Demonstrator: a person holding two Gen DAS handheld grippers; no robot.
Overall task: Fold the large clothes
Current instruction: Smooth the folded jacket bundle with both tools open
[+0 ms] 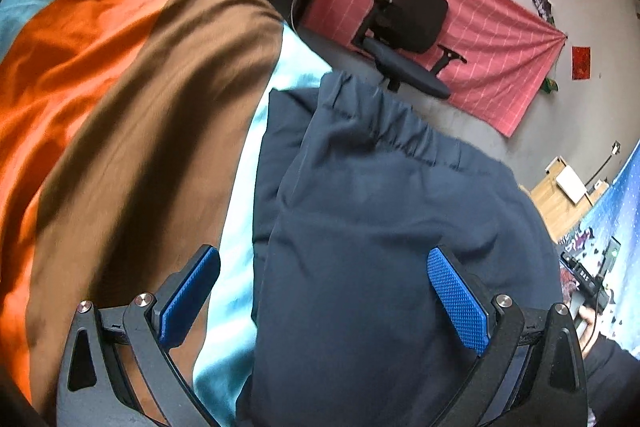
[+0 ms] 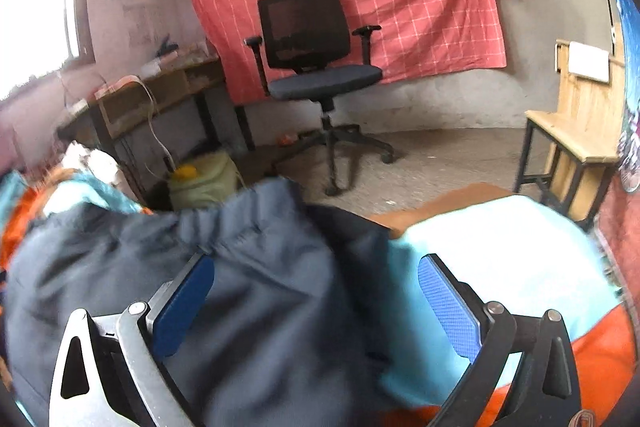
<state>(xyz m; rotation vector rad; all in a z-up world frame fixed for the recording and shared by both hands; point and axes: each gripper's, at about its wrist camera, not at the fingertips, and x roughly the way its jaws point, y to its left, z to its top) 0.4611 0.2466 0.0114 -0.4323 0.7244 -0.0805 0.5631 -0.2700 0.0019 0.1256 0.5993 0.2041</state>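
A dark navy garment [image 1: 380, 207] with a gathered elastic waistband lies folded over on a bed sheet [image 1: 120, 107] striped orange, brown and light blue. My left gripper [image 1: 324, 259] hovers over the garment's near part. Its blue pads [image 1: 456, 295] stand wide apart and nothing is pinched between them. In the right wrist view the same garment [image 2: 240, 287] fills the lower left, beside the light blue stripe of the sheet [image 2: 500, 247]. My right gripper [image 2: 316, 267] is open at full width above the garment's right edge and holds nothing.
A black office chair [image 2: 312, 47] stands on the floor before a pink checked cloth [image 2: 360, 7] on the wall. A cluttered desk [image 2: 160, 95] is at the left and a wooden bench [image 2: 576, 131] at the right. A hand [image 1: 588, 323] in a dark sleeve shows at the left view's lower right.
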